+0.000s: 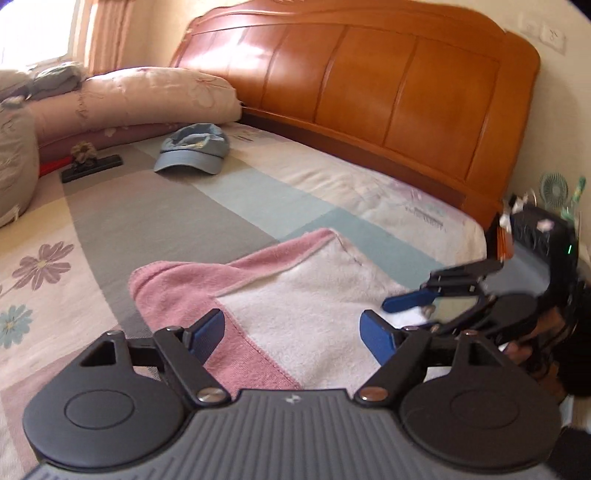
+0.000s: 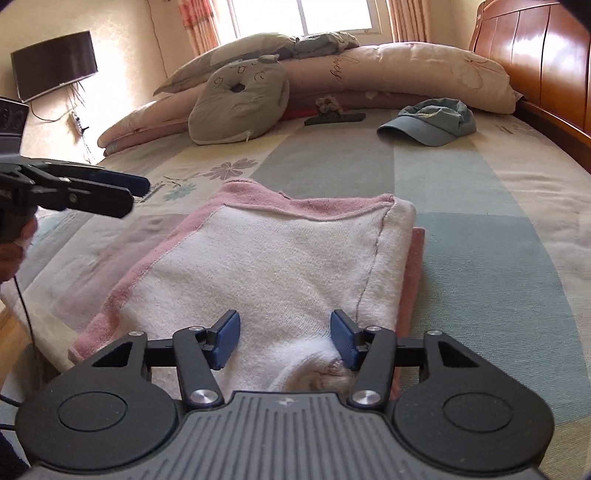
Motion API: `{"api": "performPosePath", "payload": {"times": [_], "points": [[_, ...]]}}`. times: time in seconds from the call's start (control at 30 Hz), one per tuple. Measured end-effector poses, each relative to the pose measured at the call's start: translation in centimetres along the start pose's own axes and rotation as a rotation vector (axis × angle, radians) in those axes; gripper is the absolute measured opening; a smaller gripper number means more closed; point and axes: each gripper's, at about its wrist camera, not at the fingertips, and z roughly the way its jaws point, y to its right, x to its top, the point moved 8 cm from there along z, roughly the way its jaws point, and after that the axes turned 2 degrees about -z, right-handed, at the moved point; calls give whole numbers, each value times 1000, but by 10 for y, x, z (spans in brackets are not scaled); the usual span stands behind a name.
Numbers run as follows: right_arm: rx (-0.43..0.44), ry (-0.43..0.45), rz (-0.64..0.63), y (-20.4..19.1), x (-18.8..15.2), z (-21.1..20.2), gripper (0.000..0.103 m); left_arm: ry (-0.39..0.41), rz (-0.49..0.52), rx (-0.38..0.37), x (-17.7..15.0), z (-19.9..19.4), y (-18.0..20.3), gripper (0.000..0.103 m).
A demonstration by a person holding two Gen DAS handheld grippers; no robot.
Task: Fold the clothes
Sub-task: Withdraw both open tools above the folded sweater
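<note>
On the bed (image 2: 480, 206), lots of free sheet lies past the folded towel's (image 2: 280, 258) far edge, up to a blue cap (image 2: 432, 123) and pillows (image 2: 406, 70). Both grippers have their blue fingers spread wide, holding nothing. Right gripper (image 2: 284, 339) sits over the towel's near end. Left gripper (image 1: 291, 332) is over its pink edge. A wooden headboard (image 1: 369, 85) stands behind.

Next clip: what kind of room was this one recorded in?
A home bedroom, almost certainly. The towel lies on a bed with a patchwork floral bedspread, backed by a wooden headboard, and pillows and a rolled quilt are piled under a curtained window.
</note>
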Motion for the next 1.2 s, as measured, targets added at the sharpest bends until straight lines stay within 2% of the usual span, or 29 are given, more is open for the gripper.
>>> {"api": "performPosePath", "payload": {"times": [0.03,0.07,0.1,0.13,0.2,0.33,0.4,0.43,0.53,0.63,0.73,0.83,0.93,0.97,1.07,1.17,1.2], "points": [[9,11,8,2,-2,-4,60,-25,41,2,-6,12,4,80],[15,20,11,3,-3,-8,60,-94,38,22,-17,27,1,81],[5,15,-12,0,-3,-9,60,-111,26,37,-23,35,-3,83],[-6,9,-34,-3,-3,-10,60,-84,-2,17,-21,31,-6,84],[-17,7,-57,-7,2,-14,60,-81,-67,4,-11,21,-13,82],[-15,35,-92,-9,21,-19,71,23,-46,-47,24,11,-13,82],[-15,41,-100,-7,32,-11,71,30,-41,-71,37,25,-9,82],[-16,28,-95,-4,34,-2,71,10,-53,-67,38,36,-10,83],[-23,-19,-69,3,21,17,71,-72,-115,-15,35,73,-21,82],[-29,8,-48,5,10,15,72,-62,-148,68,35,91,-39,82],[-24,33,8,10,7,11,72,-36,-200,74,44,95,-51,82],[-18,43,53,13,8,11,73,-8,-209,85,55,84,-53,82],[-26,37,39,7,9,14,84,-5,-204,73,55,65,-45,83],[-34,35,28,4,9,15,89,-22,-205,96,51,56,-43,83],[-58,27,-2,-4,11,18,91,-90,-198,201,34,31,-40,85],[-72,21,-3,-16,22,12,92,-85,-168,283,17,1,-38,90],[-53,32,-12,-23,26,9,92,-82,-174,302,12,-6,-39,91]]}}
